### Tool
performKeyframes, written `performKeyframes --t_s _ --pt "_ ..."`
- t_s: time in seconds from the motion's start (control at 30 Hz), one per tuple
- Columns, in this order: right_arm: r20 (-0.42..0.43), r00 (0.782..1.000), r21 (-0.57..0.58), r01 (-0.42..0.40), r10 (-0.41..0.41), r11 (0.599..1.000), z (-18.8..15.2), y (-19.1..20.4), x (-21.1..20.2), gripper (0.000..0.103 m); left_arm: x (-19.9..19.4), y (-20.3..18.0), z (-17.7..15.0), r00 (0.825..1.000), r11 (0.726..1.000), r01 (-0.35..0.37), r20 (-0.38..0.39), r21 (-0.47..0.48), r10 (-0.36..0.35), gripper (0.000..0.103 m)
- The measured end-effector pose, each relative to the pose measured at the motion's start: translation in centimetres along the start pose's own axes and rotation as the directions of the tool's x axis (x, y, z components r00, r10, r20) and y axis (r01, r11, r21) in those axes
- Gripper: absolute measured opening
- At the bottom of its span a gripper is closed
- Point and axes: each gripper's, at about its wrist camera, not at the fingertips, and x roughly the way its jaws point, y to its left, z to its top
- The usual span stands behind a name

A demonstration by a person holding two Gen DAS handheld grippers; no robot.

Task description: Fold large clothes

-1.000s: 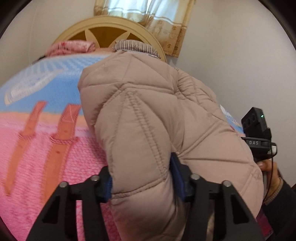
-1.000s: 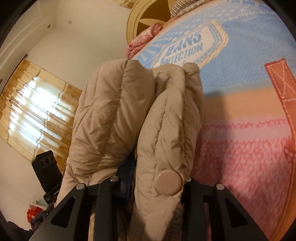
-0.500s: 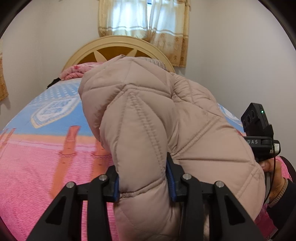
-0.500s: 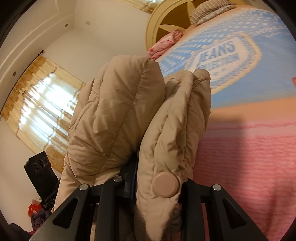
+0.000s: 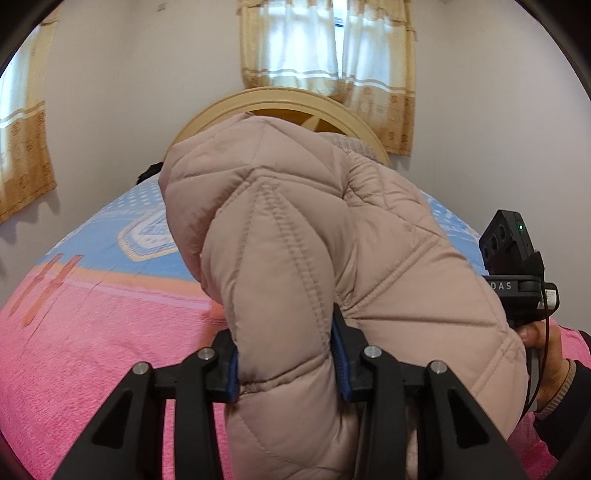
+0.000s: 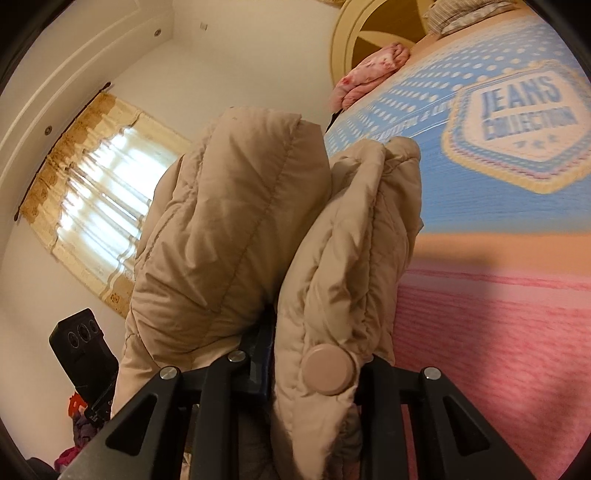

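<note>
A beige quilted puffer jacket (image 5: 295, 229) hangs bunched above the bed, held up at two places. My left gripper (image 5: 284, 362) is shut on a thick padded fold, its blue pads squeezing the fabric from both sides. In the right wrist view the same jacket (image 6: 229, 206) rises in two folds, and my right gripper (image 6: 314, 363) is shut on the edge that bears a round snap button (image 6: 328, 371). The right gripper's black housing (image 5: 513, 266) and the hand holding it show past the jacket's right side. The jacket's lower part is hidden.
Below lies a bed with a pink and blue blanket (image 5: 92, 350), printed with a jeans badge (image 6: 517, 122). A round cream headboard (image 5: 280, 99), a pink pillow (image 6: 373, 70) and a striped pillow (image 6: 465, 14) are at the far end. Curtained windows (image 5: 325, 48) stand behind.
Both grippers have risen and pulled back with the jacket, which now hangs higher over the blanket. The left jaws squeezed the fold narrower. More wall and window show.
</note>
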Motion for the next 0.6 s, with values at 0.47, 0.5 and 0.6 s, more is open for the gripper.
performKeyframes --t_s 0.47,0.5,0.6 --pt "-0.144 0.99 -0.027 -0.003 -0.001 1.0 1.0 1.7 9.8 0.023 0.5 4.7 -2.9 0.995 0.992 -0.088 -0.055 -0.086 0.084 0.04" --pt "-0.151 0.989 -0.027 0.003 -0.007 1.0 1.0 1.5 10.4 0.023 0.9 5.0 -3.2 0.994 0.992 -0.09 -0.062 -0.087 0.085 0.04" --pt "-0.163 0.986 -0.025 0.023 -0.027 0.999 1.1 0.8 11.2 0.023 1.2 5.8 -4.3 0.99 0.989 -0.126 -0.08 -0.074 0.12 0.049"
